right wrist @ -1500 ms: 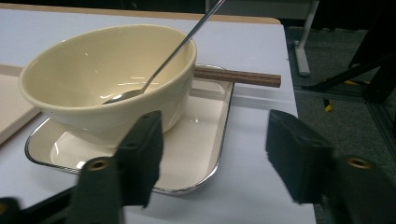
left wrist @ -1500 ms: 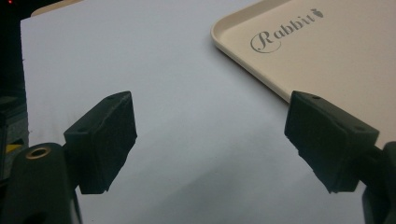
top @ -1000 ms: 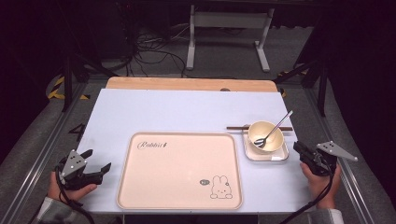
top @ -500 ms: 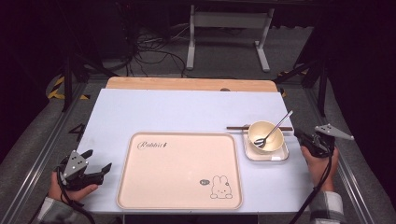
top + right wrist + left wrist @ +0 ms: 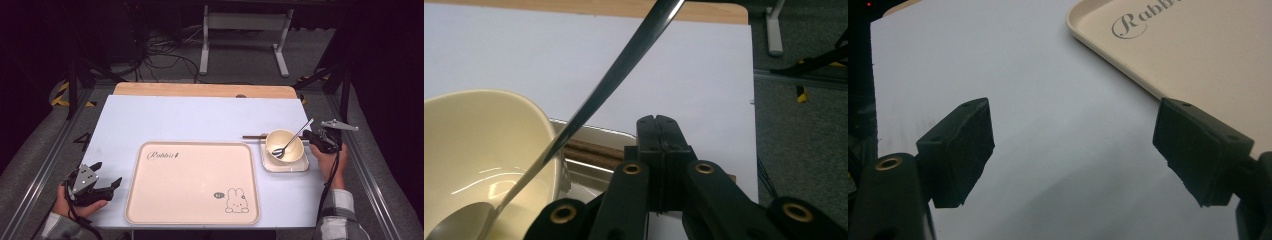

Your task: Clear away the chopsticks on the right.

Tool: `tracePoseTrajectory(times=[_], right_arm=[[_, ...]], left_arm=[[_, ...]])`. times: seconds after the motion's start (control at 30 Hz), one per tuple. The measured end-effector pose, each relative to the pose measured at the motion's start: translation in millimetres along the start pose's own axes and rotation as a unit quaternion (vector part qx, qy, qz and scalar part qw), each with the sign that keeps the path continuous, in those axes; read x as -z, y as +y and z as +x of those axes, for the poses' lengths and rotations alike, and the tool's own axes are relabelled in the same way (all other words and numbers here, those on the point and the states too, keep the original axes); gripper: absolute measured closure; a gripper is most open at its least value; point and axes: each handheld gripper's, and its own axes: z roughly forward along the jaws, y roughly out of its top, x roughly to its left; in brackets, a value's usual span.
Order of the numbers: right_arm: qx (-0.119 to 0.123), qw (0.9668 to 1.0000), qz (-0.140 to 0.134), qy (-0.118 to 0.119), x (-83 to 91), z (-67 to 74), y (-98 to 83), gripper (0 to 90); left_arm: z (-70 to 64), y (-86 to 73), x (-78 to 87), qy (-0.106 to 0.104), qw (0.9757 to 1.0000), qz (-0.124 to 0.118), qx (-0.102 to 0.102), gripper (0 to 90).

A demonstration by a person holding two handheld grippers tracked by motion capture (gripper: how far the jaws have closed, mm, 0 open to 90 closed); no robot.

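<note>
On table (image 5: 200, 120), bowl (image 5: 284, 145) beside closed jaws

Left gripper (image 5: 107, 186) sat low at near left, held in the left hand (image 5: 75, 205), fingers (image 5: 959, 150) spread wide with nothing between them, pointing right. Right gripper (image 5: 311, 137) was at the far right, right hand (image 5: 331, 162) behind it, forearm entering from the near edge, fingers (image 5: 663, 145) pressed together, empty.

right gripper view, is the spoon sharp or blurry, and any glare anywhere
Right gripper view: the spoon handle is soft and out of focus close to the lens, with a bright streak along it; glare patches shine inside the bowl. High view: the table is evenly lit, the surroundings dark.
</note>
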Motion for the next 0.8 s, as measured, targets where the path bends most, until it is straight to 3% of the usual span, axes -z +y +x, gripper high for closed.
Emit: tracePoseTrajectory(times=[0.13,0.43,0.57,0.8], right_arm=[[-0.018,0.9998,0.001,0.006,-6.0,-2.8,-3.0,90.0],[-0.007,0.9998,0.017,-0.005,-17.1,-2.4,-2.3,90.0],[-0.028,0.9995,0.011,0.007,-18.6,-5.3,-6.1,90.0],[-0.024,0.9992,0.024,0.02,-19.3,-5.4,-7.9,90.0]], left_arm=[[-0.1,0.2,-0.5,0.001,1.0,0.001,-0.001,17.5],[-0.7,0.2,-1.8,-0.001,1.0,0.005,-0.007,17.5],[-1.4,0.3,-2.3,-0.005,0.9999,0.009,-0.009,17.6],[-3.1,0.9,-2.8,-0.008,0.9997,0.013,-0.017,17.5]])
